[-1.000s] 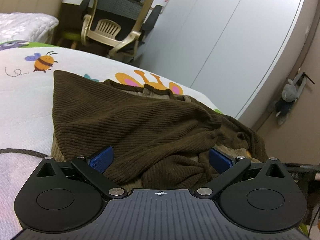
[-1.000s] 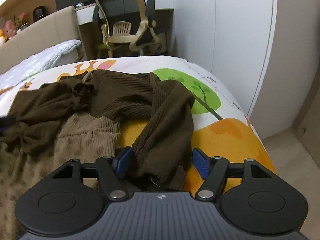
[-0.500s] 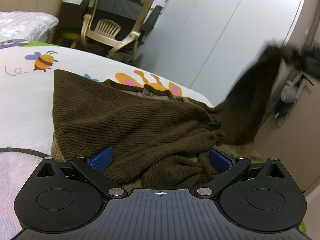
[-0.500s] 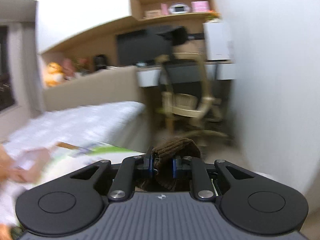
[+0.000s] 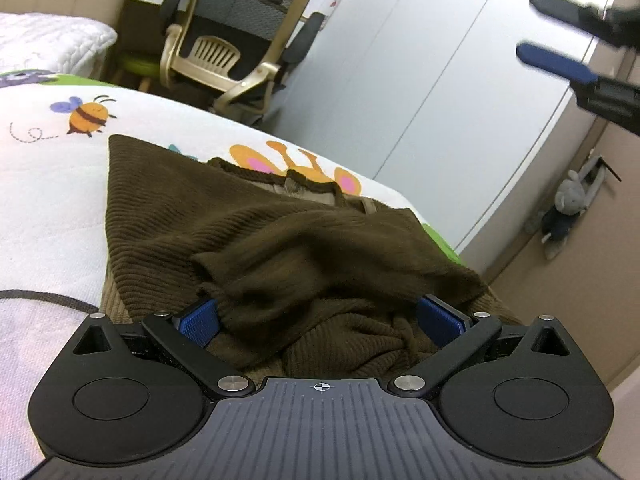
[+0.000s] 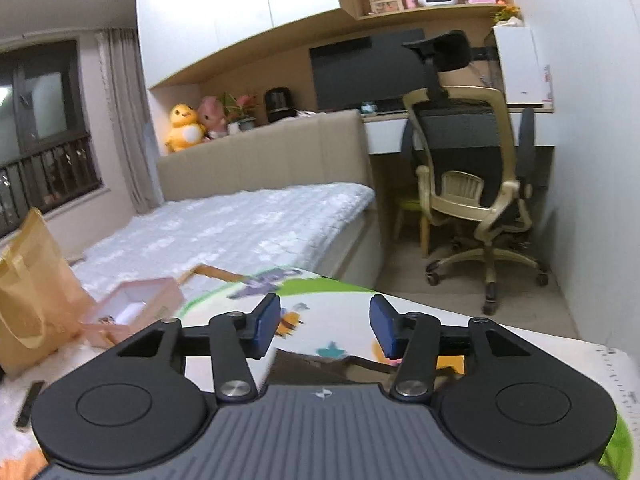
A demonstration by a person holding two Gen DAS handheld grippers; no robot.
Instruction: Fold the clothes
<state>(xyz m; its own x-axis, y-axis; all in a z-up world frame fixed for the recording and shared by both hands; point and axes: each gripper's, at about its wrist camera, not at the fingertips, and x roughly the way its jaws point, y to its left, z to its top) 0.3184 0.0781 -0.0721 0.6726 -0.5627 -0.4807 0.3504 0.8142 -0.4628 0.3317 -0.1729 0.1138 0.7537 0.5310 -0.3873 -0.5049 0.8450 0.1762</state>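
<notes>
Here the brown sweater [image 5: 256, 236] lies bunched on the cartoon-print mat [image 5: 48, 184], spread flat at its far left corner and heaped toward the near side, where a sleeve [image 5: 320, 256] is draped across the top of the pile. A lighter tan garment [image 5: 116, 304] peeks out from under its near left edge. The left gripper [image 5: 320, 316] sits low against the heap with its jaws spread wide, one blue pad on each side of the bunched knit, gripping nothing. The right gripper [image 6: 324, 326] is up in the air above the mat, its jaws parted and nothing between them; in the left view it shows blurred at the upper right [image 5: 560, 32], well apart from the sweater. Only a dark strip of the sweater [image 6: 320, 368] shows below it in the right view. Beyond the mat stand an office chair [image 6: 468, 168], a white bed [image 6: 224, 236], a pink box [image 6: 136, 308] and a yellow bag [image 6: 32, 280].
</notes>
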